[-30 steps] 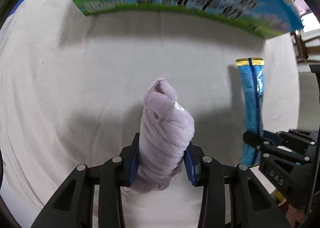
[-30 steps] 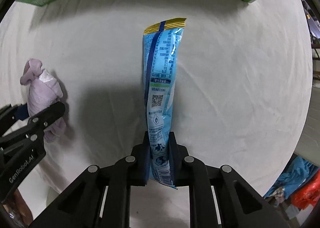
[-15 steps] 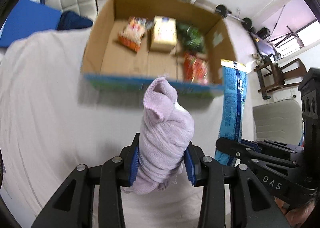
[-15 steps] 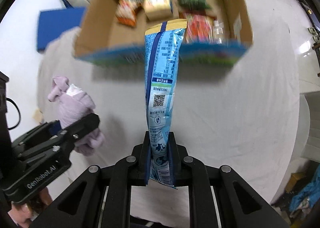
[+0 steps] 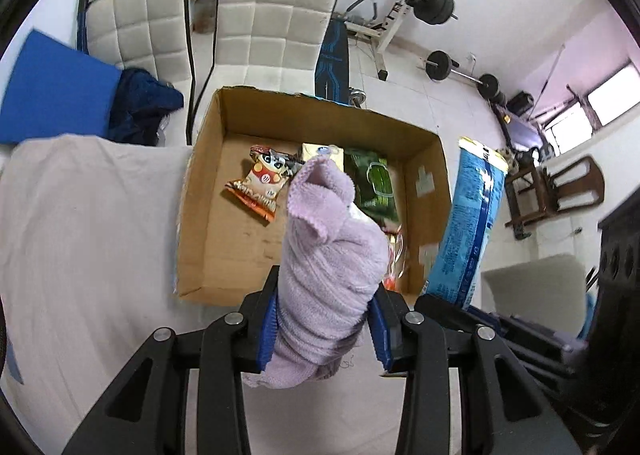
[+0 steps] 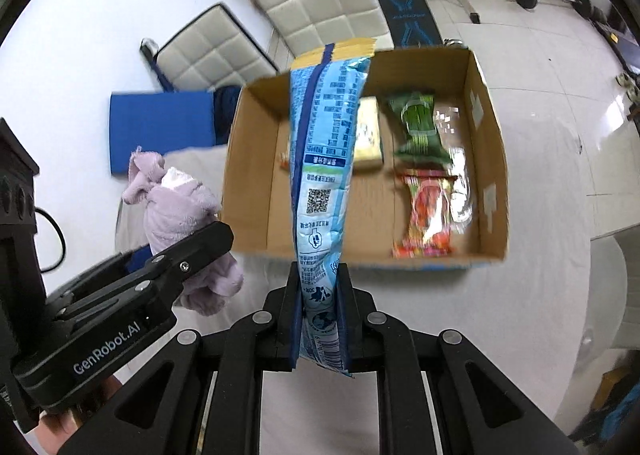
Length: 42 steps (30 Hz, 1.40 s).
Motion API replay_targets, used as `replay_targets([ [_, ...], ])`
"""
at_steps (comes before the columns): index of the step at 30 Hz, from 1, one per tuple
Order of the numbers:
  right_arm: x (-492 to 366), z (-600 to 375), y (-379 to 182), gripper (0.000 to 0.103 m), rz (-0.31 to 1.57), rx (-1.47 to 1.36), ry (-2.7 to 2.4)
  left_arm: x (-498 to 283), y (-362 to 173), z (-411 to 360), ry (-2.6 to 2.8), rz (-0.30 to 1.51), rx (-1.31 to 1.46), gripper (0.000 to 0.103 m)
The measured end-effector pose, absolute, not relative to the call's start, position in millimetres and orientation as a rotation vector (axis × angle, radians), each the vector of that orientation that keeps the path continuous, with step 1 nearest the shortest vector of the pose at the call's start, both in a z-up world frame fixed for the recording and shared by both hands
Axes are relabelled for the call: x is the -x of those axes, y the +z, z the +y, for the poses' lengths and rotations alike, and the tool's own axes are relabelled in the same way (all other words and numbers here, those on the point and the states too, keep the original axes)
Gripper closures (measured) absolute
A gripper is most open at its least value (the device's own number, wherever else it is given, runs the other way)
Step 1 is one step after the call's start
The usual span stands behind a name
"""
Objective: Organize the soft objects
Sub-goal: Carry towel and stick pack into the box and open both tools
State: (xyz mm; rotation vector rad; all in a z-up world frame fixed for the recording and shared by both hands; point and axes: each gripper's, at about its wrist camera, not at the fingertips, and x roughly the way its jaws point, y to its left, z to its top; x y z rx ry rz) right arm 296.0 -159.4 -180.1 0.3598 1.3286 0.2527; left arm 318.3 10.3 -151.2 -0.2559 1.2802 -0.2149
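Observation:
My left gripper [image 5: 324, 315] is shut on a rolled lilac towel [image 5: 326, 267], held upright above the near edge of an open cardboard box [image 5: 200, 191]. My right gripper [image 6: 320, 315] is shut on a tall blue snack packet [image 6: 322, 159], held upright in front of the same box [image 6: 490, 159]. The blue packet also shows at the right of the left wrist view [image 5: 470, 223], and the towel at the left of the right wrist view [image 6: 176, 215]. Both grippers are side by side, high above the white-clothed table [image 5: 80, 235].
The box holds an orange snack bag [image 5: 260, 187], a yellow pack [image 6: 368, 135], a green packet [image 6: 418, 127] and a red-orange packet [image 6: 426, 215]. Behind it are white padded chairs [image 5: 276, 19], a blue mat [image 5: 52, 95] and barbell weights [image 5: 434, 5].
Both grippers have risen well above the table with their loads. The box, seen only as its side wall a second ago, now shows its open inside from above.

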Motion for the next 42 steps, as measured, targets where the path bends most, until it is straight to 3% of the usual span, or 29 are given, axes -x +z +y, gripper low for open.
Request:
replay_targets([
  [8,-357,-158,-248,0.088,1.366,-0.478,0.146,-367,-217,34,-0.196,1.454,0.453,0.067],
  [20,-390,-151,-342,0.088,1.46,-0.504,0.084,-389,-292,37,-0.146,1.596,0.471,0.066],
  [26,-392,-150,-366,0.084,1.512,-0.534,0.104,-390,-302,31,-0.139,1.633,0.45,0.064],
  [33,-393,-149,-380,0.081,1.542,-0.489,0.114,-387,-295,26,-0.123,1.628,0.4,0.048],
  [42,-384,-154,-361,0.079,1.523,-0.355,0.091,-371,-260,27,-0.105,1.527,0.294,0.039],
])
